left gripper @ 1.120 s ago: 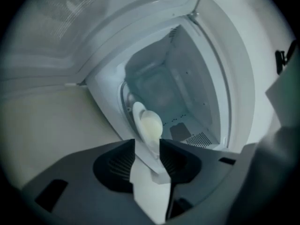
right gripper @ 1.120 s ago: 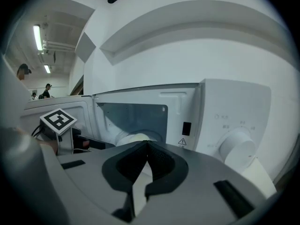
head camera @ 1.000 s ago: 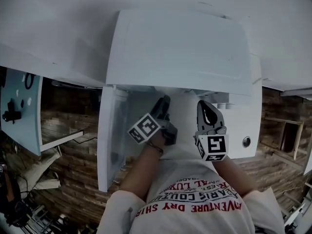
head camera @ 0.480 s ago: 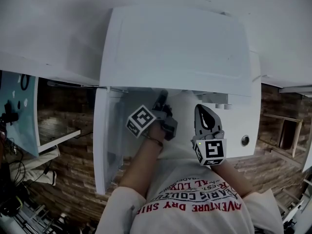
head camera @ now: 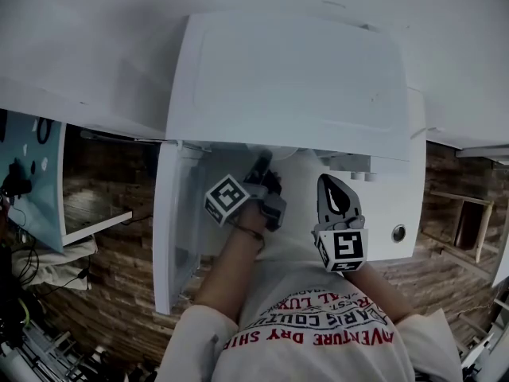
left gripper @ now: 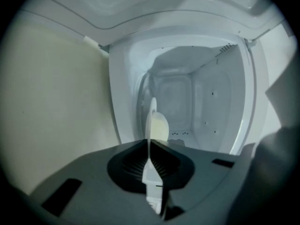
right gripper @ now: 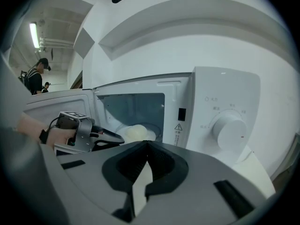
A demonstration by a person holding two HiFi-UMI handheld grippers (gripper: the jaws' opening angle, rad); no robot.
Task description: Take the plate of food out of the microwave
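Note:
The white microwave (head camera: 294,78) stands with its door (head camera: 171,237) swung open to the left. Inside lies a white plate (right gripper: 149,136) with a pale mound of food (right gripper: 133,132). My left gripper (head camera: 261,165) reaches into the cavity; its jaws have just been closing and now pinch the plate's near rim. In the left gripper view the plate (left gripper: 150,116) shows edge-on between the pads of the left gripper (left gripper: 150,142), the food (left gripper: 160,127) just beyond. My right gripper (head camera: 332,183) hovers before the control panel, right gripper (right gripper: 147,143) shut and empty.
The control dial (right gripper: 228,128) sits on the panel right of the cavity. A light-blue panel (head camera: 32,181) hangs at the far left over wooden flooring. Two people (right gripper: 35,76) stand far off at the left of the right gripper view.
The left gripper's marker cube has rolled a little and its jaws have come together on the plate's rim. A pale plate edge now shows at the cavity mouth. The right gripper stays put.

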